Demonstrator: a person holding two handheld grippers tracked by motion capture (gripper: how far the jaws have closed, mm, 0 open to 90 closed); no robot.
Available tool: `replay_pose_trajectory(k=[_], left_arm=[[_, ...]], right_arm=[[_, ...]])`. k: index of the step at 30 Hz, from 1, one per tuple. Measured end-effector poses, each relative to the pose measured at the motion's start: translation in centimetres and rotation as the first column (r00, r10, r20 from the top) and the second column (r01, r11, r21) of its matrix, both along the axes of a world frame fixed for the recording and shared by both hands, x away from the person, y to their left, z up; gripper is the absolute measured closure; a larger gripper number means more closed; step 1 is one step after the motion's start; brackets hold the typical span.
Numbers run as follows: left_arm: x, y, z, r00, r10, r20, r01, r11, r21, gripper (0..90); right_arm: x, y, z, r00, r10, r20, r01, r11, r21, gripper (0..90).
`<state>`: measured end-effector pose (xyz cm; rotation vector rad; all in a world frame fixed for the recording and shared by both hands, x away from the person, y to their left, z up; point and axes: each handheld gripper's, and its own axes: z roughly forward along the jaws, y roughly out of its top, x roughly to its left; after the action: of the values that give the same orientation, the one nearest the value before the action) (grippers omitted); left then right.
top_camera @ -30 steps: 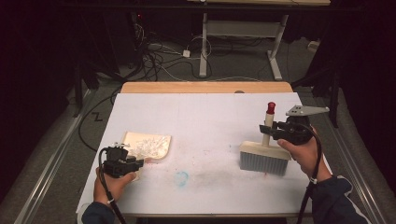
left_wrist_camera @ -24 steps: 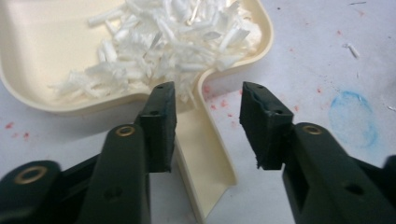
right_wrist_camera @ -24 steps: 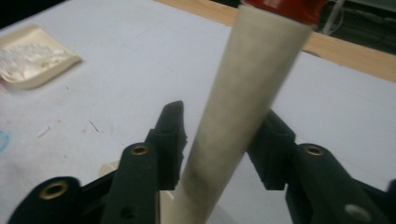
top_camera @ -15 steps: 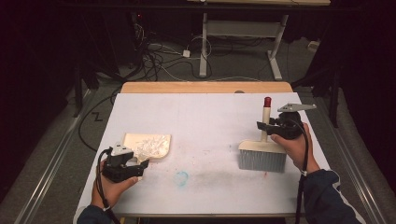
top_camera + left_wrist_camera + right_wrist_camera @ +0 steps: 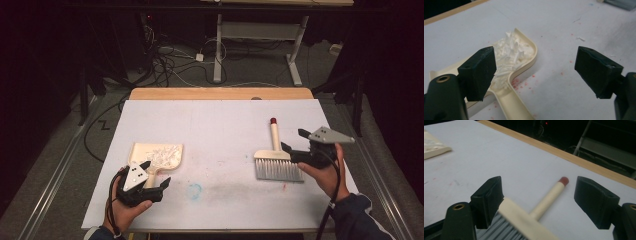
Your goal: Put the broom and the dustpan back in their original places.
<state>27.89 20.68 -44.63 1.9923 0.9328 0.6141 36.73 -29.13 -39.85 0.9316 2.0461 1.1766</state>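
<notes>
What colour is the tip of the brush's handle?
Red. The brush handle's tip shows best in the right gripper view.

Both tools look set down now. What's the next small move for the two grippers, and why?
Probably draw both grippers back clear. The left gripper and right gripper have just been opening; the dustpan with white scraps and the brush lie on the table, unpressed.

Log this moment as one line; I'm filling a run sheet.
left gripper: open, just released, dustpan down, scraps inside | right gripper: open, just released, brush flat on table
</notes>
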Motion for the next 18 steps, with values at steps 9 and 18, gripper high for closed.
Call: replay_pose_trajectory(k=[9,18], left_arm=[[-0.8,-0.9,-0.5,0.9988,-0.029,0.040,0.026,0.9973,0.069,17.0],[-1.1,-1.0,-0.6,0.9983,-0.017,0.057,0.011,0.9953,0.097,17.0]], right_arm=[[-6.5,-1.6,-3.2,0.9978,0.022,0.063,-0.023,1.000,0.017,20.7],[-7.9,-1.3,-3.0,0.9934,0.015,0.113,-0.017,1.000,0.018,20.6]])
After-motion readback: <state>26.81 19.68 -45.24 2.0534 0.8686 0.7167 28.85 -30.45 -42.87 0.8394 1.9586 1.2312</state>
